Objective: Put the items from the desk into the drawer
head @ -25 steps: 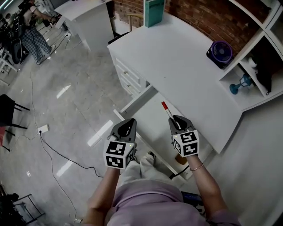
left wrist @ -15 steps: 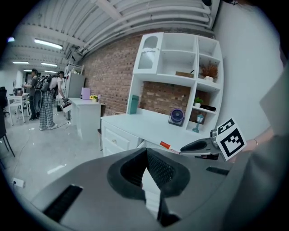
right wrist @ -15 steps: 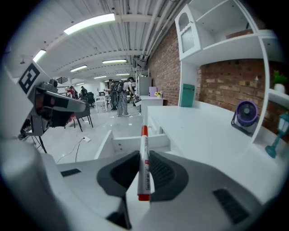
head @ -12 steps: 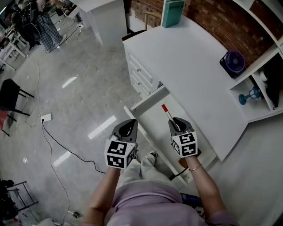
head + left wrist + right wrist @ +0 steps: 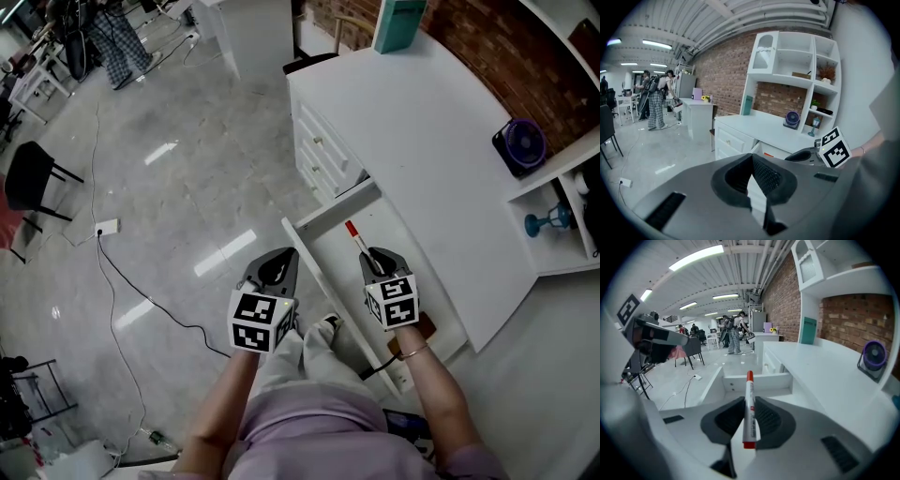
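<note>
- Marker clamped in right tool, red cap pointing forward, held over open drawer.
- Left tool pinched together, nothing in it, just left of drawer.
- Bench beyond drawer; fan and teal box near brick wall.

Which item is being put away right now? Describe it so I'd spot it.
Find the long white desk, then its open drawer. Over it the right gripper pinches a marker: slim, white-bodied, red-capped, the only thing either gripper holds.
</note>
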`<state>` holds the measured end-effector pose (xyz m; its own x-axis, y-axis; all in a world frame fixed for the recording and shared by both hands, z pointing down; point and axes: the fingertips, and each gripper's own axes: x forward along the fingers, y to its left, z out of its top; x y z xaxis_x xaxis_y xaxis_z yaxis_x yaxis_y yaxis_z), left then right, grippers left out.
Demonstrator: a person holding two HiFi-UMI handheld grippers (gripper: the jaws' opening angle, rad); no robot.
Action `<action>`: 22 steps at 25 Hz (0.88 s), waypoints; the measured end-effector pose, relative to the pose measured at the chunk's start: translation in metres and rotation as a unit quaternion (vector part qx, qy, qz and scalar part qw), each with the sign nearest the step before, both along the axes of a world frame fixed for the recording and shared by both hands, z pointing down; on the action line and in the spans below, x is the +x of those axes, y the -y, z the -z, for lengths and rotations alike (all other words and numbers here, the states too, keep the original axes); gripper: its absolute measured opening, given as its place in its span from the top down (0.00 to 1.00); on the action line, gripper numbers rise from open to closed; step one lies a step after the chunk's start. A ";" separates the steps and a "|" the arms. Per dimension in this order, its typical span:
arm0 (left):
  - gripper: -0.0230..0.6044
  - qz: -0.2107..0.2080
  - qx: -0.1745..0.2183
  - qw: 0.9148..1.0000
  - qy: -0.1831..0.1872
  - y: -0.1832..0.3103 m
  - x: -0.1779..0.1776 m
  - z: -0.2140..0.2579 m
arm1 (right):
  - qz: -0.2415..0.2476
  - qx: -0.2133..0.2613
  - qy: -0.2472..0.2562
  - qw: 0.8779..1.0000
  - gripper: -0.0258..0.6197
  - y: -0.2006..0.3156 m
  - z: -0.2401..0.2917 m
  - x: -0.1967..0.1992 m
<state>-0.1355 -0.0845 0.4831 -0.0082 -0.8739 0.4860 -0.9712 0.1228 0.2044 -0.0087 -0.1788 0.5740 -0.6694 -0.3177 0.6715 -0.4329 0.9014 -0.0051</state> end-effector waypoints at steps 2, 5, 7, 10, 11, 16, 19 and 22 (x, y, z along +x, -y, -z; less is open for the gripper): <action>0.97 0.003 -0.003 1.000 0.008 -0.002 -0.005 -0.004 | 0.004 -0.007 -0.003 1.000 0.85 -0.001 -0.007 -0.006; 0.97 0.007 -0.008 1.000 0.006 -0.005 -0.010 -0.007 | 0.010 -0.014 -0.012 1.000 0.85 -0.005 -0.018 -0.013; 0.97 0.010 -0.011 1.000 0.004 -0.008 -0.014 -0.009 | 0.013 -0.017 -0.020 1.000 0.85 -0.007 -0.025 -0.016; 0.97 0.016 -0.014 1.000 0.001 -0.011 -0.017 -0.012 | 0.017 -0.022 -0.032 0.999 0.85 -0.008 -0.036 -0.019; 0.97 0.018 -0.015 1.000 -0.001 -0.012 -0.018 -0.012 | 0.018 -0.024 -0.037 0.999 0.85 -0.008 -0.040 -0.019; 0.97 0.027 -0.018 0.999 -0.001 -0.018 -0.027 -0.015 | 0.020 -0.034 -0.055 0.998 0.85 -0.008 -0.054 -0.024; 0.97 0.032 -0.021 0.999 -0.006 -0.020 -0.031 -0.017 | 0.021 -0.040 -0.066 0.997 0.85 -0.008 -0.063 -0.026; 0.97 0.039 -0.024 0.999 -0.007 -0.023 -0.035 -0.018 | 0.024 -0.045 -0.076 0.996 0.85 -0.010 -0.071 -0.027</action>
